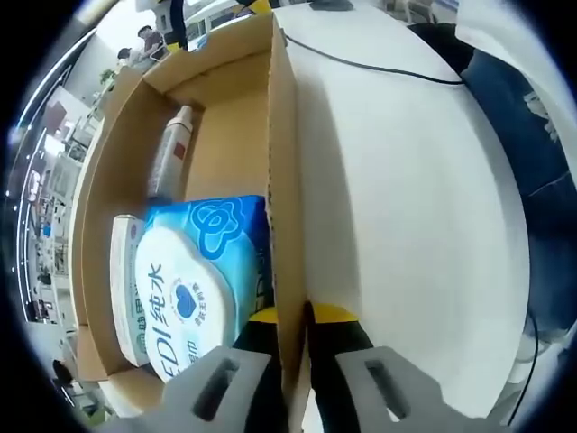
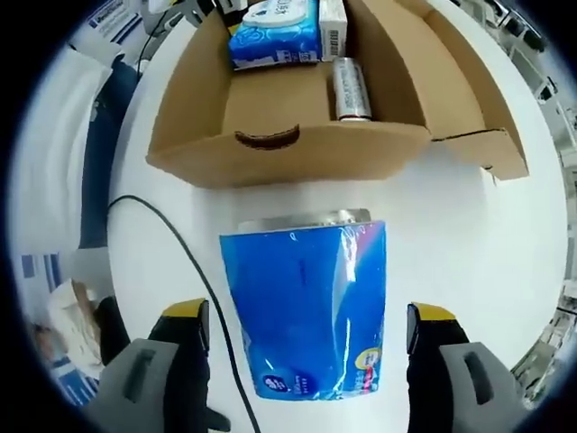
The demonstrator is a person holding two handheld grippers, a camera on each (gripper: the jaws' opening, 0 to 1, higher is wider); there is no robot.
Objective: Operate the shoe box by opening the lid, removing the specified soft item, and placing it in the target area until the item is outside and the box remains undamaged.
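1. Tissue pack, blue crinkly plastic, soft: I see it lying outside on the white table, between my right gripper's spread jaws, released.
2. Cardboard shoe box stands open, seemingly undamaged; wipes pack and a can remain inside.
3. My left gripper pinches the box wall.

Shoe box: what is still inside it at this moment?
Inside the shoe box lie a blue wet-wipes pack, a white box beside it and a slim bottle. Anything beneath the wipes is covered. A blue pouch lies outside on the table.
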